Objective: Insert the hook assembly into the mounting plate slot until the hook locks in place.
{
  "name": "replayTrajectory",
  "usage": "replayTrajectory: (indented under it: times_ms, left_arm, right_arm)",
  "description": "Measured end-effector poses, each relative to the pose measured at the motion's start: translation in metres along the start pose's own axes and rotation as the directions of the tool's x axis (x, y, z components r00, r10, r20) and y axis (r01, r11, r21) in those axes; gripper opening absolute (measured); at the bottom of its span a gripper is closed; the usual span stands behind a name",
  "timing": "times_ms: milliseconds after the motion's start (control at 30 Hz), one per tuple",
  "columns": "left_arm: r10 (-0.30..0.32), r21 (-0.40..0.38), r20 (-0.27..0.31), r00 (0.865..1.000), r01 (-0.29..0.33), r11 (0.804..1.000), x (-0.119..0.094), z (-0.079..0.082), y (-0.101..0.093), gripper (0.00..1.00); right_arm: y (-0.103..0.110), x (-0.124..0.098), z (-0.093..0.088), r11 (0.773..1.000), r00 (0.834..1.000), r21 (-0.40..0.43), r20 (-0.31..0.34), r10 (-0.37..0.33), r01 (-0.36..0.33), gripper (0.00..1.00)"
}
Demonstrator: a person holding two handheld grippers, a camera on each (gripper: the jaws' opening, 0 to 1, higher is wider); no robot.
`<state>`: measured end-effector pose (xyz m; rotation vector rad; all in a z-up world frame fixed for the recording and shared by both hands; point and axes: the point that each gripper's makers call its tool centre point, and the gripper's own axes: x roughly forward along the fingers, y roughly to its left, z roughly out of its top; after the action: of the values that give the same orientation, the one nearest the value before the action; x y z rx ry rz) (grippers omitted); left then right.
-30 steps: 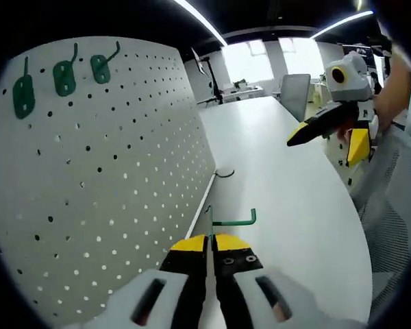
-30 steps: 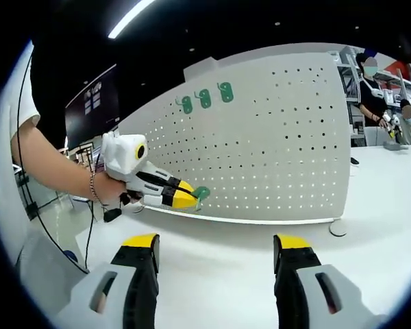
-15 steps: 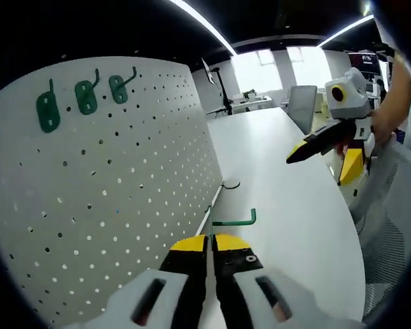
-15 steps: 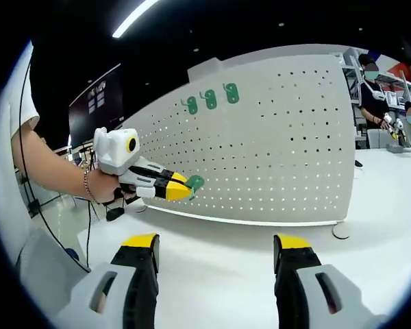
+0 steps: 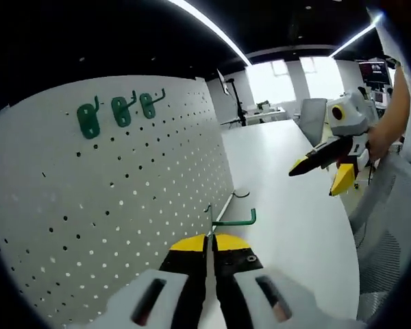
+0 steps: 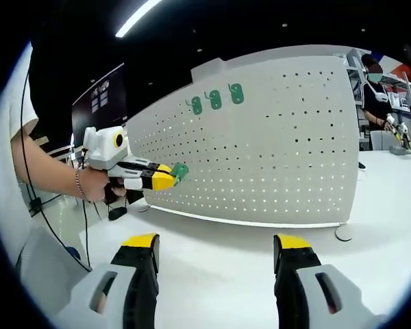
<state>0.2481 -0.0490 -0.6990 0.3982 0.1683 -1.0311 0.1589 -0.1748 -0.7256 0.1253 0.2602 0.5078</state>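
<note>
My left gripper is shut on a green hook, whose wire arm sticks out above the yellow jaw tips. To its left stands the white pegboard with three green hooks hung near its top edge. In the right gripper view the left gripper shows at the left, held by a person's hand, with the green hook plate at its tip, close in front of the pegboard. My right gripper stands open over the white table, holding nothing; it also appears at the right.
A black hook lies on the table by the pegboard's foot. A round white foot supports the board's right end. People stand by shelves at the far right. A chair and desks lie beyond the table.
My left gripper has risen with the green hook, nearer the level of the three hung hooks. The right gripper has stayed open and nearly still.
</note>
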Motion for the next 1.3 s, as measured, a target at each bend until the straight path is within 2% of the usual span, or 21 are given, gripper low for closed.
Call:
replayTrajectory:
  times_ms: [300,500,567,867,1133,1300]
  left_arm:
    - [0.027,-0.033,0.044,0.999,-0.026,0.999,-0.017,0.006,0.0,0.02]
    - [0.051,-0.072,0.104,0.993,-0.043,0.996,-0.029,0.018,0.0,0.02]
    - [0.066,-0.09,0.137,0.988,-0.054,0.995,-0.034,0.026,0.0,0.02]
    - [0.09,-0.119,0.174,0.981,-0.07,0.99,-0.05,0.035,-0.006,0.02]
    - [0.126,-0.169,0.24,0.963,-0.086,0.982,-0.064,0.057,-0.008,0.03]
    - [0.142,-0.196,0.258,0.956,-0.092,0.976,-0.072,0.066,-0.011,0.03]
  right_arm:
    - [0.002,-0.001,0.001,1.0,1.0,0.001,0.006,0.006,-0.006,0.65]
    - [0.004,-0.001,0.003,1.0,1.0,0.001,0.012,0.012,-0.012,0.65]
    - [0.004,-0.001,0.004,1.0,1.0,0.01,0.019,0.016,-0.016,0.65]
    - [0.008,-0.001,0.008,1.0,0.999,0.01,0.033,0.026,-0.027,0.65]
    - [0.008,-0.001,0.008,0.999,0.999,0.014,0.035,0.033,-0.033,0.65]
    - [0.008,-0.001,0.008,0.999,0.999,0.008,0.035,0.032,-0.032,0.65]
